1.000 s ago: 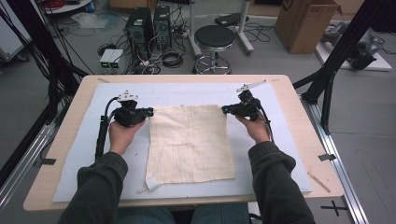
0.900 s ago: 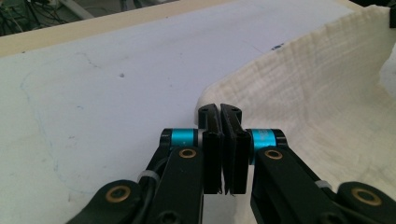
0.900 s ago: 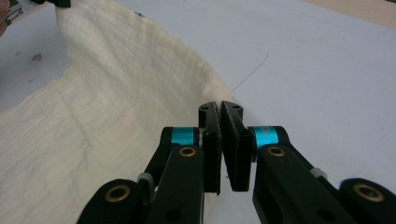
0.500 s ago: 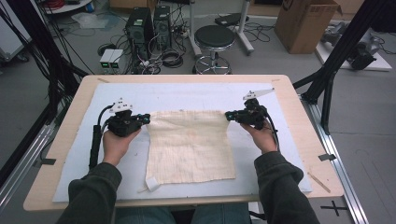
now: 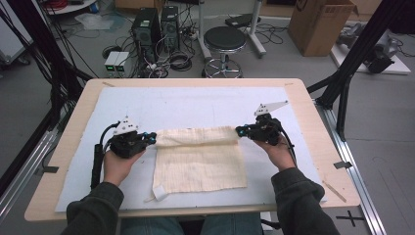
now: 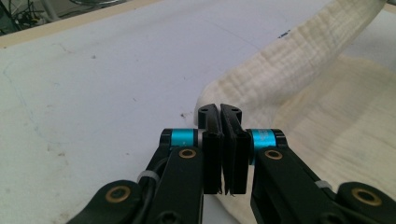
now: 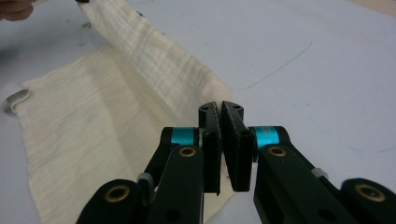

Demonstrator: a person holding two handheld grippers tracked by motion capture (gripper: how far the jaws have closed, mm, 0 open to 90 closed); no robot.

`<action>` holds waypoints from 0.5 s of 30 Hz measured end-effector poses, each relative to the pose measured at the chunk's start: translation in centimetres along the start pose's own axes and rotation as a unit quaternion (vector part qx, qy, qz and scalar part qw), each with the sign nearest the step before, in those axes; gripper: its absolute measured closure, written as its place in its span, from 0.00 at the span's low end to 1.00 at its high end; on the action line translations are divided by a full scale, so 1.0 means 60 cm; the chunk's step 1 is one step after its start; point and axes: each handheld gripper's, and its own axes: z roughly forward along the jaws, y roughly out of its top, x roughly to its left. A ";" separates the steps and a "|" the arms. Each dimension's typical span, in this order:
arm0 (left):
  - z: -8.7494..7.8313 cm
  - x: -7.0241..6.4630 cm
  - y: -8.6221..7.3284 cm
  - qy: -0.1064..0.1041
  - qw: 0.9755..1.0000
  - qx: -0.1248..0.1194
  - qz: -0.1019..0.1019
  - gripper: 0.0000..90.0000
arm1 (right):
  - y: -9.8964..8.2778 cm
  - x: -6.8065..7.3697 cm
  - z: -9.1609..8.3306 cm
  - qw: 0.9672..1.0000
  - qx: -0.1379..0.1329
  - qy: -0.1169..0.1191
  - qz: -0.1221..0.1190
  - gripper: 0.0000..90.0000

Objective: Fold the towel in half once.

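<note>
- As I look down from the high view, my left gripper (image 5: 151, 138) and right gripper (image 5: 240, 130) each pinch a far corner of the cream cloth (image 5: 200, 164) on the white mat (image 5: 195, 105), that edge lifted and folding toward me.
- In the left gripper view, my jaws are clamped on the cloth (image 6: 299, 74) corner.
- In the right gripper view, my jaws grip the other corner, the cloth (image 7: 107, 121) trailing away leftward.

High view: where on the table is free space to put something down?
The white mat is bare between the cloth and the table's far edge. A free strip lies right of the cloth, beside the right tool. The middle is crowded: both tools, left tool, pinch the cloth's far corners.
</note>
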 end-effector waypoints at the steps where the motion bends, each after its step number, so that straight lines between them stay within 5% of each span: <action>1: -0.002 -0.002 -0.003 -0.002 1.000 0.002 0.002 0.97 | -0.004 0.001 0.001 1.000 -0.002 0.002 0.000 0.96; 15: -0.017 -0.027 -0.050 -0.041 0.999 0.015 0.001 0.96 | -0.080 0.035 0.007 1.000 0.015 0.022 -0.002 0.95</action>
